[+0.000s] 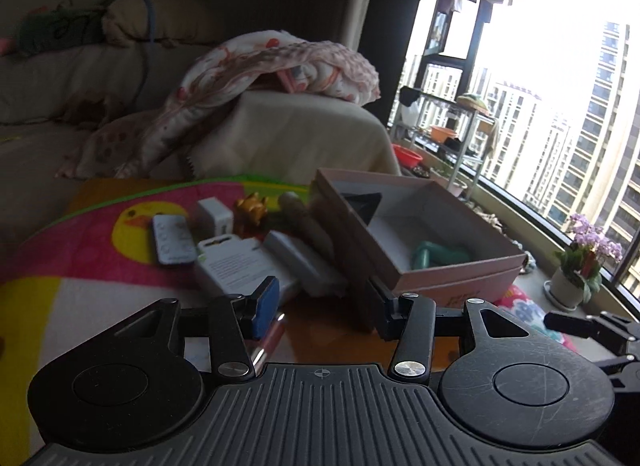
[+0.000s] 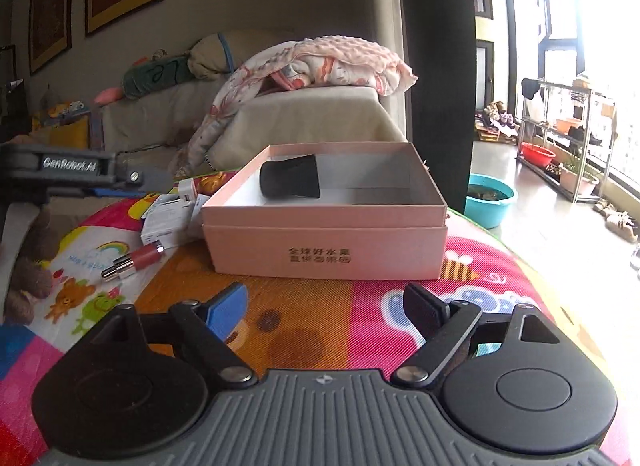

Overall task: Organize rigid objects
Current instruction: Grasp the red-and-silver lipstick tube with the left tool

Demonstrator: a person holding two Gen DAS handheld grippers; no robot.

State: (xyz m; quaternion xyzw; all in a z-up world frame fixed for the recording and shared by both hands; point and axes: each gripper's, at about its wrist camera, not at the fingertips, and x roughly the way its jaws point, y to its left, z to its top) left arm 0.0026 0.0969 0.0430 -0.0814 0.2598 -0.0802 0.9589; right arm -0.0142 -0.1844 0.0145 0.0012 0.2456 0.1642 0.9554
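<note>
A pink cardboard box (image 2: pixel 324 250) sits open on the colourful play mat (image 2: pixel 320 306); it also shows in the left wrist view (image 1: pixel 452 286). Inside lie a black cone-shaped nozzle (image 2: pixel 290 181) and a teal object (image 1: pixel 438 256). My left gripper (image 1: pixel 324 306) is open just left of the box, above a pink lipstick (image 1: pixel 270 340). My right gripper (image 2: pixel 326 310) is open and empty in front of the box. The lipstick (image 2: pixel 134 260) lies left of the box.
Left of the box lie a white remote (image 1: pixel 172 242), white packets (image 1: pixel 236 266), a white charger (image 1: pixel 216 215), a gold figurine (image 1: pixel 250 209) and a brown furry object (image 1: pixel 308 221). A sofa with a blanket (image 2: pixel 304 61) stands behind. A teal basin (image 2: pixel 490 197) is on the floor.
</note>
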